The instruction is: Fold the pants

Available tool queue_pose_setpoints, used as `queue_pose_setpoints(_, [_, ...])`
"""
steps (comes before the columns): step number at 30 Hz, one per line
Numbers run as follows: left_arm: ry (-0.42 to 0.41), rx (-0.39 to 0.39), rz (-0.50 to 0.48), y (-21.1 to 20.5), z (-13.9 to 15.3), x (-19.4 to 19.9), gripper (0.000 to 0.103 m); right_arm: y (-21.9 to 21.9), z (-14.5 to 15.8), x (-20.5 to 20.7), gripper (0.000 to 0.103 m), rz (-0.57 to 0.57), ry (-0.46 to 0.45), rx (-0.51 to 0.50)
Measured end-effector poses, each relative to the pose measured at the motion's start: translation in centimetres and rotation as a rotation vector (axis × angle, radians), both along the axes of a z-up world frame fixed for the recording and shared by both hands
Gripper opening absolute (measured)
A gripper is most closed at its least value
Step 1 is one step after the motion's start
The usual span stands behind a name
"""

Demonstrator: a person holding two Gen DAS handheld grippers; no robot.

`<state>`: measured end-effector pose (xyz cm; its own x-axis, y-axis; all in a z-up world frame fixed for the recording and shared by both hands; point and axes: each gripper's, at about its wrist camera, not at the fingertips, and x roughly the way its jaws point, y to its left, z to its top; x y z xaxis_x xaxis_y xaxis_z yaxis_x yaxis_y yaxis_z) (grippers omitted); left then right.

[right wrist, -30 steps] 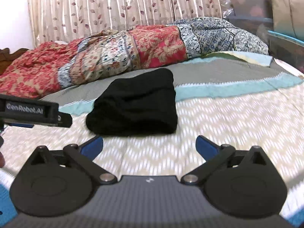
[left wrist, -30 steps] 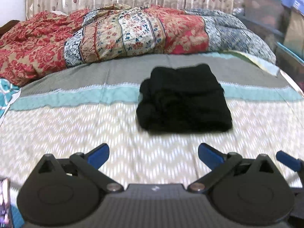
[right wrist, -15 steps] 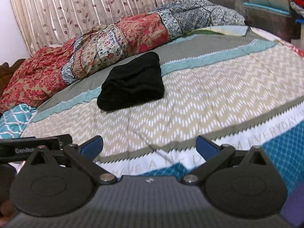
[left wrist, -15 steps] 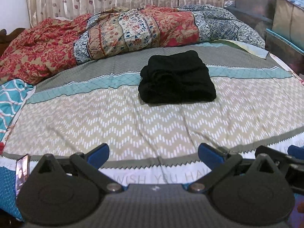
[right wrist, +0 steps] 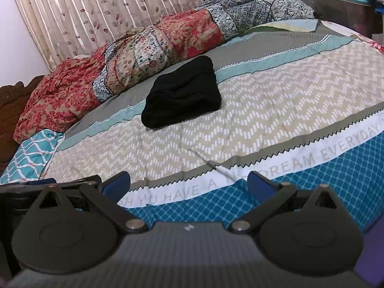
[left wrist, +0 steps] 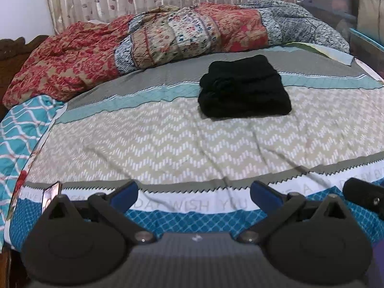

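A: I look through both wrist cameras. What do you see of the pants?

B: The black pants (left wrist: 243, 91) lie folded in a compact bundle on the bed (left wrist: 192, 144), across the teal stripe and the zigzag part of the bedspread. From my left tool (left wrist: 194, 193) they are at about 1 o'clock, well apart. From my right tool (right wrist: 188, 184) they are at about 12 o'clock, also far.

A: And the tools?

B: Both are spread wide and hold nothing. They are over the near edge of the bed, above the blue diamond border with the printed words.

A: Anything behind the bundle?

B: A rumpled floral quilt (left wrist: 148, 43) lies along the far side, just beyond the pants, and a curtain (right wrist: 100, 7) with a leaf pattern hangs behind it.
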<state>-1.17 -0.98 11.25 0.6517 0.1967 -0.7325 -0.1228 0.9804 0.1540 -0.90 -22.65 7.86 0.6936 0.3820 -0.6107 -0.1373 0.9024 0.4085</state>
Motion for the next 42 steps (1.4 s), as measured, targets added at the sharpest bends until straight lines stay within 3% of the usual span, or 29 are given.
queue_pose_setpoints(8, [0.016, 0.008, 0.053, 0.9, -0.7, -0.2, 0.103, 0.6, -0.4, -0.1, 0.103, 0.019, 0.028, 0.013])
queue_pose_setpoints(42, [0.12, -0.003, -0.007, -0.5, -2.3, -0.5, 0.103, 0.7, -1.4, -0.2, 0.103, 0.03, 0.096, 0.031])
